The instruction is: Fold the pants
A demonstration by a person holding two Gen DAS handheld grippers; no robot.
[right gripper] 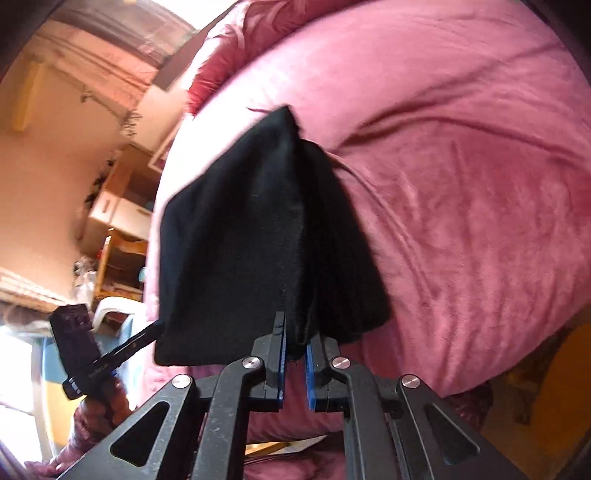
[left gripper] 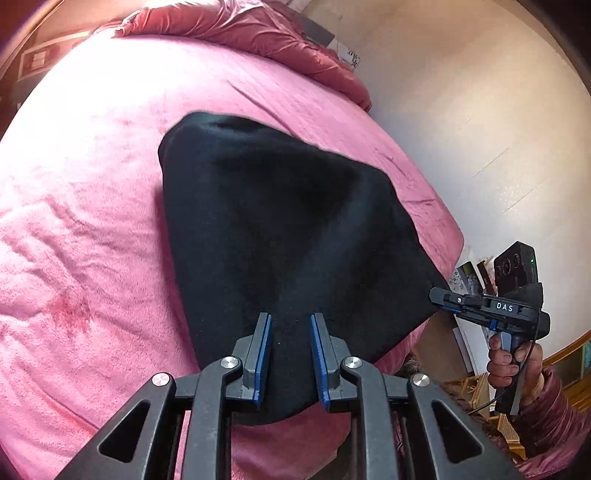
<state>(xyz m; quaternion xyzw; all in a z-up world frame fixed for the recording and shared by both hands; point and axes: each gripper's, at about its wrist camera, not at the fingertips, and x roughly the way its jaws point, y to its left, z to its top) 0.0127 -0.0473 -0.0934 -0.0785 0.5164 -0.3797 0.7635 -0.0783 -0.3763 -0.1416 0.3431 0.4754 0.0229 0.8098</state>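
While both tools hang over the bed: the black cloth is stretched between them, lifted at its near edge.
Pants: black pants, matte and dark, folded into a broad panel with no legs or waistband to pick out; the far end tapers to a rounded corner resting on the bed, and a seam or fold line runs down the middle in the right wrist view.
Where they are: on the pink bedspread, near its right-hand edge, the near side raised off it and sagging a little between the two grips.
Left gripper: left gripper is nearly closed, blue pads pinching a bunched fold of the near edge.
Right gripper: right gripper has its jaws almost together, clamped on the other near corner; from the left wrist view its tips bite right at the cloth's corner.
Hand: a hand in a quilted maroon sleeve grips the right tool's handle.
Bedding: a rumpled red duvet lies bunched at the far end of the bed.
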